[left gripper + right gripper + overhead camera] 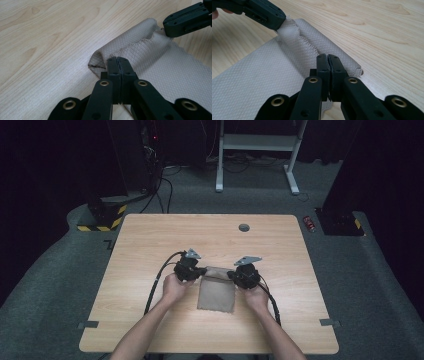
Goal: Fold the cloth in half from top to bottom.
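1. Cloth (216, 294), beige with a quilted diamond weave, lies on the near middle of a light wooden table (150, 240). Its far edge is rolled over towards the person, showing a stitched hem.
2. The left gripper (192, 271) pinches the left end of that rolled edge; in the left gripper view its black jaws are pressed together on the fabric (150, 57).
3. The right gripper (245, 275) pinches the right end of the same edge; in the right gripper view its jaws are likewise clamped on the cloth (262, 82).
4. Each gripper view also catches the other gripper (186, 21) (265, 15) at the opposite corner of the fold.
5. A person's bare forearms reach in from the near side; black cables trail from both grippers.
6. No brand, label or readable writing is visible on the cloth or grippers.
7. Beyond the table lie grey carpet, a white desk frame (255, 142) and a base with yellow-black hazard stripes (102, 217).
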The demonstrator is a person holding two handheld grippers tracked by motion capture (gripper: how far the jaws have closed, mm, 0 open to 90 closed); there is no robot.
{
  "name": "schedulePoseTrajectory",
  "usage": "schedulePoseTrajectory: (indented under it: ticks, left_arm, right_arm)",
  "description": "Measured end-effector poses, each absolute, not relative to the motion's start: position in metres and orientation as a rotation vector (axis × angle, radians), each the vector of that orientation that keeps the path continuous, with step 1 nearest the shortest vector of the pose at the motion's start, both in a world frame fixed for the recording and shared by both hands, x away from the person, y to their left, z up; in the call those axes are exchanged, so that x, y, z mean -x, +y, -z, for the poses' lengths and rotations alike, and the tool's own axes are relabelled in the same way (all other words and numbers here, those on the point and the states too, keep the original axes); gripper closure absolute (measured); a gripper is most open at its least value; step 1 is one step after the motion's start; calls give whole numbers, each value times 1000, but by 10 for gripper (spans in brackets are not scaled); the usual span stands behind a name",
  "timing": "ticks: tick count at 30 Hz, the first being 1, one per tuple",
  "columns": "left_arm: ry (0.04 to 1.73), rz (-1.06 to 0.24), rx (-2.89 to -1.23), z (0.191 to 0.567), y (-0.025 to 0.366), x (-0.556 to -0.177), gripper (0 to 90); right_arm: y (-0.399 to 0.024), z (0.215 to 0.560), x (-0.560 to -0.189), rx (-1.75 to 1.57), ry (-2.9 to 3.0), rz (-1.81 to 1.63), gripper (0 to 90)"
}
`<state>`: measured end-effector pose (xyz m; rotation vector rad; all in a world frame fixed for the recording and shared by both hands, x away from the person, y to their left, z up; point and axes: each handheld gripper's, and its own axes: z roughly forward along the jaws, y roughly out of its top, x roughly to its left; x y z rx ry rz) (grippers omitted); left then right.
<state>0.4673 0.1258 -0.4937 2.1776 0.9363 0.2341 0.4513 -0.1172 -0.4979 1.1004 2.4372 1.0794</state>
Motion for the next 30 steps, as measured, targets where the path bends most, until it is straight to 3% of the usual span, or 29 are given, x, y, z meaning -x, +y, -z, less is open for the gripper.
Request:
schedulePoseTrajectory:
  ticks: [30]
  left_arm:
    - [896, -194, -2135, 494, 136, -439, 890]
  right_arm:
    - [-117, 498, -423, -1042, 2482, -1087, 882]
